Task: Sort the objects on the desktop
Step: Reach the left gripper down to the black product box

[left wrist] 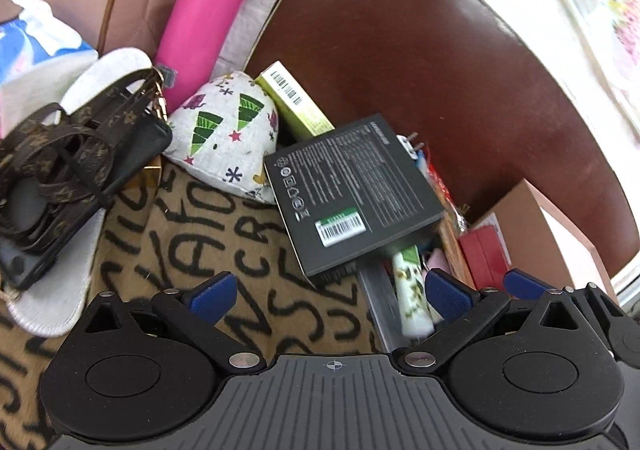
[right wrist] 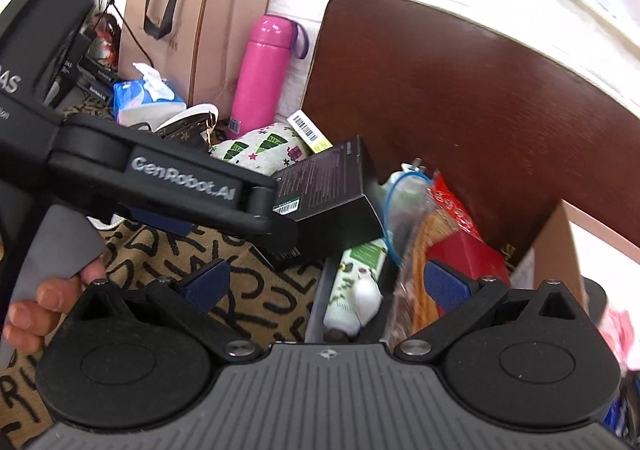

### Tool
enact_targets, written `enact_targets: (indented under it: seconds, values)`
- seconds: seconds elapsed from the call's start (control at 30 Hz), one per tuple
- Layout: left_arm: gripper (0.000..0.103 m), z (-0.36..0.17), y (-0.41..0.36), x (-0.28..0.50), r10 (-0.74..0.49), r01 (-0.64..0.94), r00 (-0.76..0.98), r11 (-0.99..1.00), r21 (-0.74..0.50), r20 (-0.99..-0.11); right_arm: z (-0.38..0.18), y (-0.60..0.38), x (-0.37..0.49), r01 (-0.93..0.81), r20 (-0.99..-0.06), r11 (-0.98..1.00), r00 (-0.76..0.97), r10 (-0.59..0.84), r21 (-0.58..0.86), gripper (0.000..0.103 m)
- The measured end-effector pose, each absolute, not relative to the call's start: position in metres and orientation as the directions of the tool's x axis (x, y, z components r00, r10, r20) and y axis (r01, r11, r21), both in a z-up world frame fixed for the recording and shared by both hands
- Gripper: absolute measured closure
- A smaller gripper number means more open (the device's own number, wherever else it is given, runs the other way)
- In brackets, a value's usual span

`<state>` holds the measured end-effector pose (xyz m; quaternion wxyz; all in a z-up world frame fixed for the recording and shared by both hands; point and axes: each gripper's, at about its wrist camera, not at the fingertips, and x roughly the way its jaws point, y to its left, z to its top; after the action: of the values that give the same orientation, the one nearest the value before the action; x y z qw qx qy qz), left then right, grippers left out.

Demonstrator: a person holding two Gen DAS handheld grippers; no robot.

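Note:
A black box with a green barcode label lies tilted across the edge of a grey bin; it also shows in the right wrist view. My left gripper is open and empty just in front of the box. My right gripper is open and empty above the bin, which holds a white and green tube. The left gripper's body crosses the right wrist view and touches the box's near corner.
A pink flask, a tree-print pouch, a yellow-green box and a brown monogram phone case crowd the letter-print mat. A brown chair back, paper bag, tissue pack and red packets surround them.

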<state>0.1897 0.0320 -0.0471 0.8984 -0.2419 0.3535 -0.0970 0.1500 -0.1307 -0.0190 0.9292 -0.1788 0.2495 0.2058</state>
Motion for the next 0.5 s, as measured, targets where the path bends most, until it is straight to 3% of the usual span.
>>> enact_targets:
  seconds: [0.5]
  values:
    - [0.0, -0.074, 0.036, 0.24, -0.449, 0.078, 0.704, 0.819, -0.569, -0.55, -0.047, -0.09, 0.182, -0.544, -0.535, 0.681, 0.804, 0.258, -0.49, 0.0]
